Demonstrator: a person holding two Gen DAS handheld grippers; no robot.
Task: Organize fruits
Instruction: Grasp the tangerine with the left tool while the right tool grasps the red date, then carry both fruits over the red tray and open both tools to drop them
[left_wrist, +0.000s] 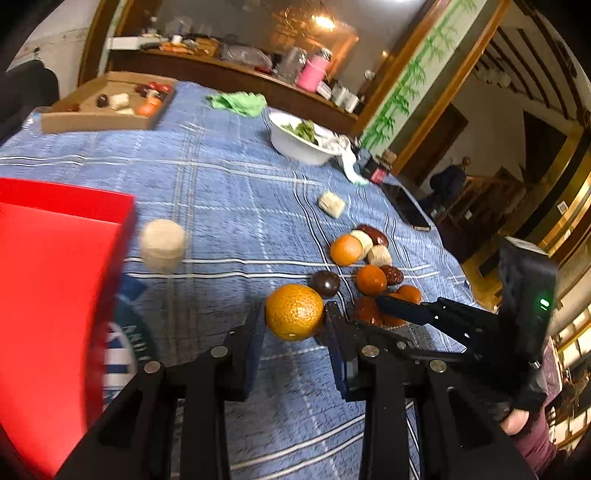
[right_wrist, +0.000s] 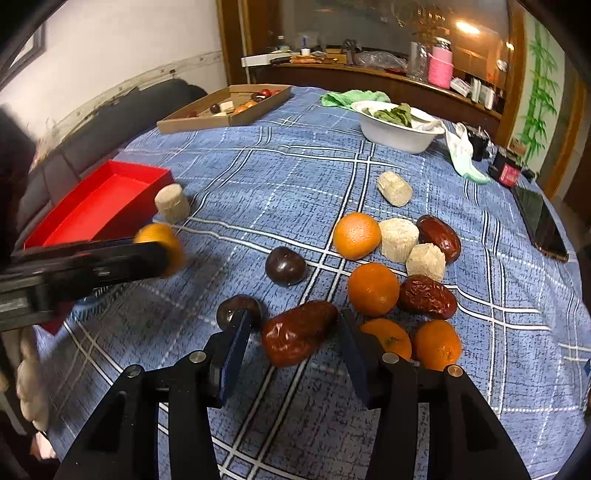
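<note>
Orange (left_wrist: 294, 311) between left tool (left_wrist: 295, 317) fingers, beside red tray (left_wrist: 66, 206).

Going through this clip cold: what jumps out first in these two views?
The orange pinched in the left gripper, off the blue checked cloth beside the red tray. Then the right gripper, open around a red date at the near edge of the fruit pile.

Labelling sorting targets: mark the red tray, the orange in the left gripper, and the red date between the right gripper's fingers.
red tray (right_wrist: 110, 199), right wrist view, inner floor.
orange (left_wrist: 294, 311), left wrist view, peel centre.
red date (right_wrist: 297, 332), right wrist view, wrinkled skin middle.
</note>
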